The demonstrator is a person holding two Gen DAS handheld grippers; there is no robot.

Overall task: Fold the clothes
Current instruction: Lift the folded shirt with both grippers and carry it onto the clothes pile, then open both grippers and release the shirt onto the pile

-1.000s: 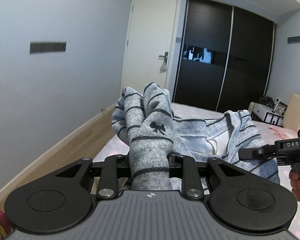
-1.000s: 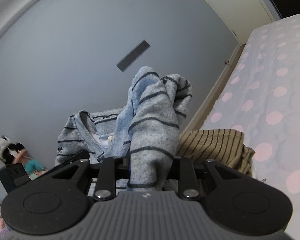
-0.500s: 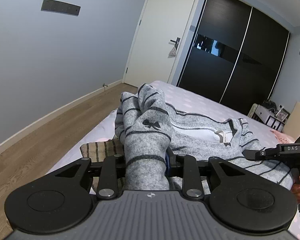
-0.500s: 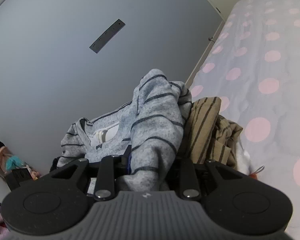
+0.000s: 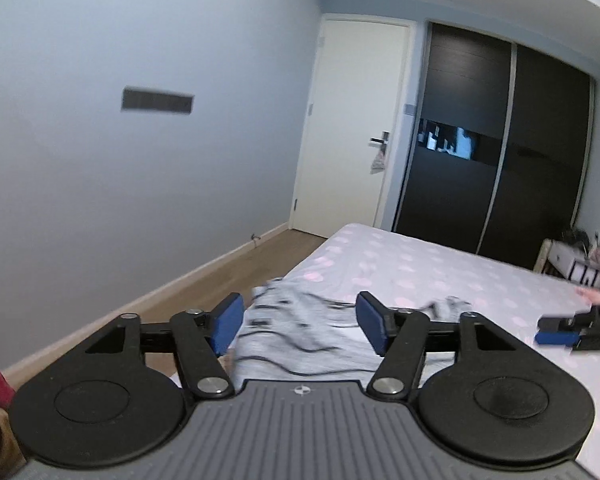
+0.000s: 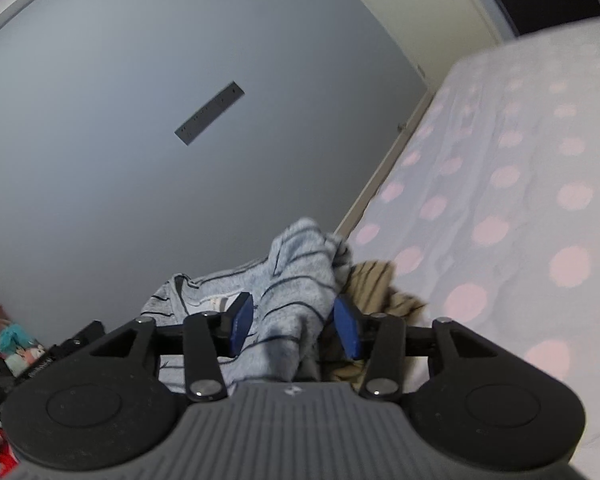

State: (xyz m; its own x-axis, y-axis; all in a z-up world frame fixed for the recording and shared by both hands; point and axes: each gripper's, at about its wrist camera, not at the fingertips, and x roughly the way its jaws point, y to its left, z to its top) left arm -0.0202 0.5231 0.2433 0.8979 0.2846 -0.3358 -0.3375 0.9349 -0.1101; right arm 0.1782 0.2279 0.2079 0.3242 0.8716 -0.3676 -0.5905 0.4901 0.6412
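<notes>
A grey sweater with dark stripes [image 5: 296, 332] lies rumpled on the bed [image 5: 440, 264], near its left edge. My left gripper [image 5: 300, 314] hovers just above it, open, its blue pads [image 5: 228, 320] wide apart and holding nothing. In the right wrist view a bunched fold of the sweater [image 6: 300, 264] rises between the spread pads of my right gripper [image 6: 294, 316], which is open; the cloth sits loose between them. My right gripper [image 5: 556, 332] also shows at the right edge of the left wrist view, low over the bed.
A brown striped garment [image 6: 380, 284] lies crumpled beside the sweater. The bedsheet [image 6: 500, 200] with pink dots stretches right. Wooden floor [image 5: 220, 272] and a grey wall lie left of the bed. A white door [image 5: 352, 140] and dark wardrobe [image 5: 500, 152] stand beyond.
Both grippers were shut on sweater folds and have opened. The sweater dropped from the left gripper onto the bed. The left view has swung upward toward the wall.
</notes>
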